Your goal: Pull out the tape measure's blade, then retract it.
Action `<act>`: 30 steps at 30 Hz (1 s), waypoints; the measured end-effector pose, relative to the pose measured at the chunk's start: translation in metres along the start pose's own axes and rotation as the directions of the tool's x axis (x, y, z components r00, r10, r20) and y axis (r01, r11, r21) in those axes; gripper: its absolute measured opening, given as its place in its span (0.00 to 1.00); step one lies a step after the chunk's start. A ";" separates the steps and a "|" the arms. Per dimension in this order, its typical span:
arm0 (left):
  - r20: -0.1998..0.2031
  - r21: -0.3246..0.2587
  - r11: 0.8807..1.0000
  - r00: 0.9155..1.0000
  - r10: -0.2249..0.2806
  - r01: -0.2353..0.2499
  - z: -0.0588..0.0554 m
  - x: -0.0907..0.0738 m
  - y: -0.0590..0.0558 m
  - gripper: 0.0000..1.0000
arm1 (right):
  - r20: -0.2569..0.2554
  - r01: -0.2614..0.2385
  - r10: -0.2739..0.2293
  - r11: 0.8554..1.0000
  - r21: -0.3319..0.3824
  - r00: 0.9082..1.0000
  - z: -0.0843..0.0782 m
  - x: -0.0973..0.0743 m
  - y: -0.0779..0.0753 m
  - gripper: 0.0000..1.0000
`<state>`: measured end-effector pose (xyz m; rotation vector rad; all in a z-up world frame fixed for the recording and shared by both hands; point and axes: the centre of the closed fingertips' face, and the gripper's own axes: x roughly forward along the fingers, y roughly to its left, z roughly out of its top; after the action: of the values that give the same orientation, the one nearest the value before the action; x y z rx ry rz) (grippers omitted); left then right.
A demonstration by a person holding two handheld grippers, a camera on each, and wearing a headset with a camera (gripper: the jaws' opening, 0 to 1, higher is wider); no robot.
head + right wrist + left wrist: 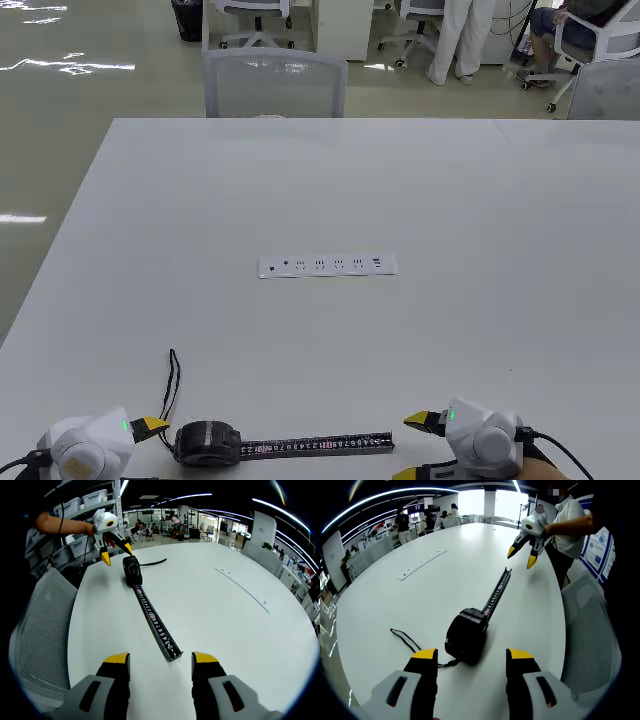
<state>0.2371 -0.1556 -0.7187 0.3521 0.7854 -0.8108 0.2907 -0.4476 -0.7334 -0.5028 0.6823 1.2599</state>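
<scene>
Head view: tape measure is set at table near edge, blade lying extended | left gripper spread behind it, right gripper spread at blade tip, nothing pinched | retraction judged due: body to be steadied, blade eased in slowly.

Bright, even overhead light from ceiling strip lights. Glare patches gleam on the floor. The tape measure casts a faint, soft shadow on the white table. Both gripper views bend at their edges.
</scene>
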 end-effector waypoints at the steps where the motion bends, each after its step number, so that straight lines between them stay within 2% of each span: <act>1: 0.002 -0.009 1.000 1.000 0.005 -0.005 0.000 -0.001 -0.001 0.54 | 0.005 0.007 -0.007 1.000 0.009 1.000 0.001 -0.001 0.000 0.50; 4: 0.031 -0.076 0.997 0.999 0.008 -0.006 0.004 -0.003 -0.007 0.61 | 0.016 0.028 -0.028 0.999 0.035 0.999 0.004 -0.004 0.001 0.54; 12: 0.047 -0.115 0.992 0.998 0.052 -0.047 0.003 -0.012 -0.020 0.67 | 0.024 0.101 -0.104 0.990 0.101 0.994 0.008 -0.011 0.011 0.64; 18: 0.072 -0.156 0.984 0.993 0.093 -0.081 0.007 -0.019 -0.028 0.71 | 0.035 0.118 -0.123 0.985 0.125 0.992 0.011 -0.016 0.026 0.69; 24: 0.092 -0.177 0.978 0.988 0.125 -0.107 0.014 -0.026 -0.037 0.77 | 0.061 0.150 -0.161 0.977 0.151 0.985 0.021 -0.026 0.032 0.74; 30: 0.111 -0.221 0.964 0.979 0.173 -0.145 0.020 -0.034 -0.038 0.81 | 0.073 0.168 -0.183 0.970 0.177 0.980 0.027 -0.032 0.040 0.80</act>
<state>0.2040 -0.1744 -0.6798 0.1673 0.7044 -0.5863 0.2522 -0.4410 -0.6907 -0.3558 0.6488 1.0407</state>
